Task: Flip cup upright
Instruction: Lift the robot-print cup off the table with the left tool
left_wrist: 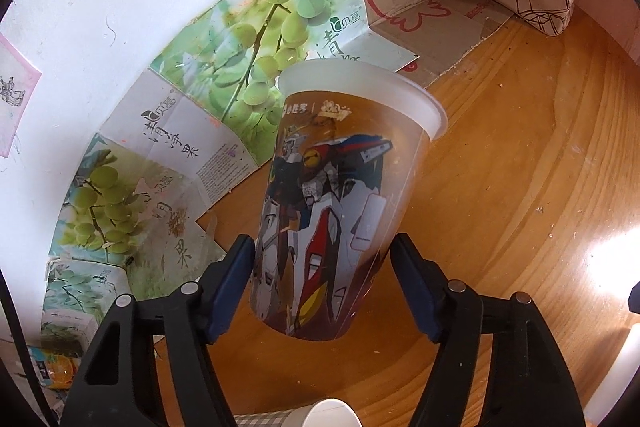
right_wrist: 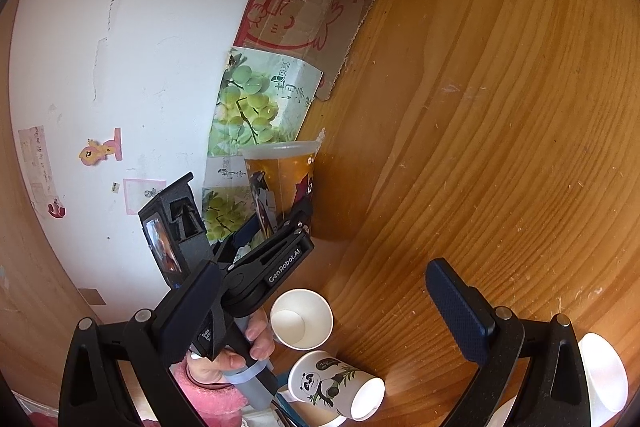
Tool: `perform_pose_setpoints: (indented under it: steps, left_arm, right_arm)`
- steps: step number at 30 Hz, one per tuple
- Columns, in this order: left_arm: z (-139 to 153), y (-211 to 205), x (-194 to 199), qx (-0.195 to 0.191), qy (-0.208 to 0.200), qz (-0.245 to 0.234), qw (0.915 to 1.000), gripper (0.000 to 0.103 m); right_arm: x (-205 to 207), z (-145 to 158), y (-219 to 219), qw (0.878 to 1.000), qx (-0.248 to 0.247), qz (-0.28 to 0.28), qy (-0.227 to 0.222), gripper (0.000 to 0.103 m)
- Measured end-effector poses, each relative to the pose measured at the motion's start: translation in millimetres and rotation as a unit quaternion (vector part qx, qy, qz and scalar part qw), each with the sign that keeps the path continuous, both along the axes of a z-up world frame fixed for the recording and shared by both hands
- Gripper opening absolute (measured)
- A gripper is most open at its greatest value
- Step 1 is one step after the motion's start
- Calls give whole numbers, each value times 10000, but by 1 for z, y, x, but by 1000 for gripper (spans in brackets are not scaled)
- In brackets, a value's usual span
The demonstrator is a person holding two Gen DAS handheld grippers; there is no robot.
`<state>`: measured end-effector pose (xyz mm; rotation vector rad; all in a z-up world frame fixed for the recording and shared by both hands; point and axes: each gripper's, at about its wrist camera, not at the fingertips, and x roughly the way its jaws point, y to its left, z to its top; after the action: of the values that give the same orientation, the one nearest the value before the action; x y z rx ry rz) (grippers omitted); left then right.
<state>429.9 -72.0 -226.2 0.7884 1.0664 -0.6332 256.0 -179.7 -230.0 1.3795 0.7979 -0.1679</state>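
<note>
Left tool (left_wrist: 322,281) gripping printed cup (left_wrist: 340,195) mouth-up, right tool (right_wrist: 320,311) spread

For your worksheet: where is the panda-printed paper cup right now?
Right wrist view, bottom centre: panda-printed paper cup lies sideways on the wooden table, below an upright white paper cup.

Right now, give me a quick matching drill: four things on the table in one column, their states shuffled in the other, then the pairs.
Things:
1. printed plastic cup
2. panda cup
3. plain paper cup
4. right claw

States:
A. lying on its side on the table
B. standing upright, mouth up, nothing inside
C. open, holding nothing
D. between the fingers of the left claw, rim up

Pairs: 1-D, 2-A, 3-B, 4-C
</note>
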Motion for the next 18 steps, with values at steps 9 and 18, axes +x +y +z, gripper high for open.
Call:
perform_pose_setpoints:
  steps: [9, 18]
  left_arm:
    - [23, -5, -9, -135, -278, -57, 9995, 71]
    - [55, 0, -31, -354, -568, -158, 9976, 69]
  right_arm:
    - [-10, 15, 2, 9998, -179, 92, -97, 103]
    - [-33, 32, 3, 9992, -318, 115, -204, 103]
